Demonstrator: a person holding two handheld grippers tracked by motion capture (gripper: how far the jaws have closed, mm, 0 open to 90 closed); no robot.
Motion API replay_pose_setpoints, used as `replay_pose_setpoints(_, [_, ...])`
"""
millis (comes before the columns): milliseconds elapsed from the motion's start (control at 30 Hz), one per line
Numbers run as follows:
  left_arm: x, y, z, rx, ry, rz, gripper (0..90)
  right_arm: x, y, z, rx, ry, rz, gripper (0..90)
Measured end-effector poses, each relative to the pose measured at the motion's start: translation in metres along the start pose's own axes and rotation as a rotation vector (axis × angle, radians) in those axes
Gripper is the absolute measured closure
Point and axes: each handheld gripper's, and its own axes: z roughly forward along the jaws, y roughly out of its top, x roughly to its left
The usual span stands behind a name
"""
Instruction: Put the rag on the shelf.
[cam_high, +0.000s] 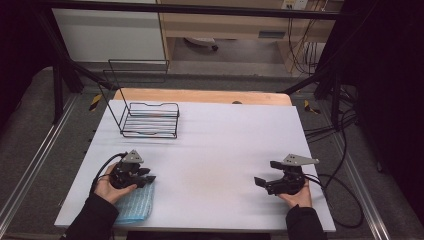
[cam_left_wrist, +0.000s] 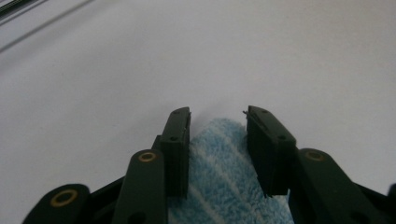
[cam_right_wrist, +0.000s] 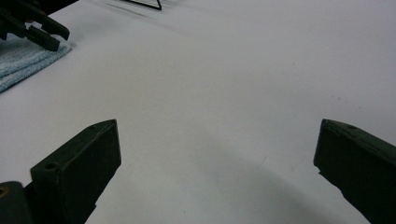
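Blue fluffy cloth (cam_high: 135, 204) lies at the near left corner of the white surface (cam_high: 215, 150). The left claw (cam_left_wrist: 218, 122) sits over the cloth's tip, its jaws a little apart with the cloth between them. The right claw (cam_right_wrist: 215, 154) is wide open above bare surface. A black wire rack (cam_high: 150, 120) stands at the back with nothing in it.

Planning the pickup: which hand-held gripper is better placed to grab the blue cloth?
Left. The left hand-held gripper already straddles a corner of the blue cloth, jaws open. The right hand-held gripper sits far across the table.
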Motion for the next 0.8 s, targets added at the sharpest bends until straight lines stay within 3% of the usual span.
replay_pose_setpoints(333, [0.001,0.001,-0.002,0.032,-0.005,-0.002,77.5,0.000,0.000,0.002,0.010,-0.003,-0.003,1.2])
replay_pose_setpoints(467, [0.002,0.001,-0.004,0.028,-0.012,-0.007,79.7,0.000,0.000,0.002,0.011,-0.005,-0.002,1.2])
replay_pose_setpoints(667, [0.008,0.003,-0.006,-0.010,0.003,-0.036,80.5,0.000,-0.001,0.002,0.012,-0.006,-0.004,1.2])
replay_pose_setpoints(800, [0.016,0.003,-0.009,-0.071,0.037,-0.097,80.5,0.000,0.000,0.002,0.013,-0.006,-0.005,1.2])
